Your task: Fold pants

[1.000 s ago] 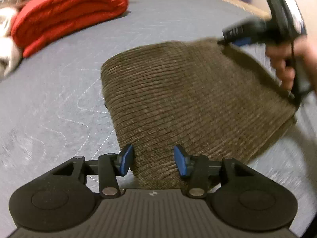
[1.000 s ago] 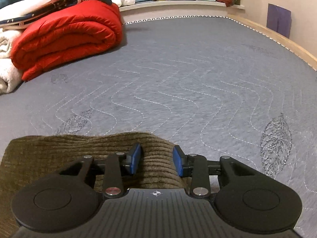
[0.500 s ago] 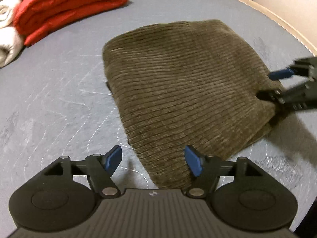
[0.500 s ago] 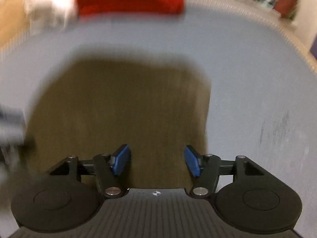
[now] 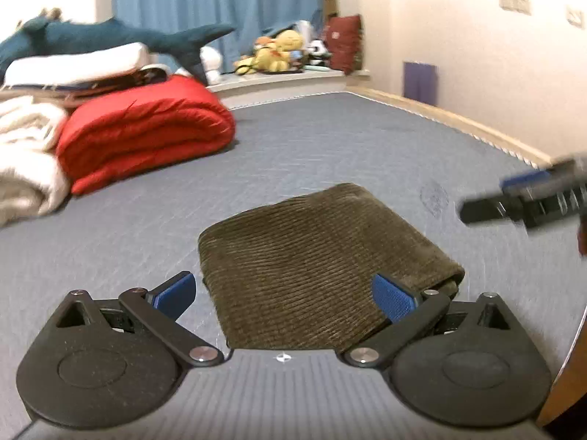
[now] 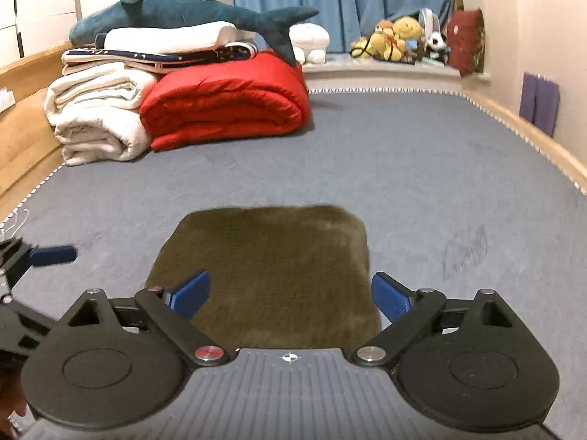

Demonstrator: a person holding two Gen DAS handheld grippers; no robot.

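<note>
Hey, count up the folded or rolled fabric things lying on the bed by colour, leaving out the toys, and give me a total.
Olive brown: 1, the pants
Red: 1, the quilt
Cream: 1, the blanket
White: 1, the pillow
Dark blue patterned: 1, the sheet
Total: 5

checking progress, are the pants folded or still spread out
Folded: the pants lie as a compact rectangle on the bed, stacked layers showing at the corner in the left view; both grippers open, off them.
</note>
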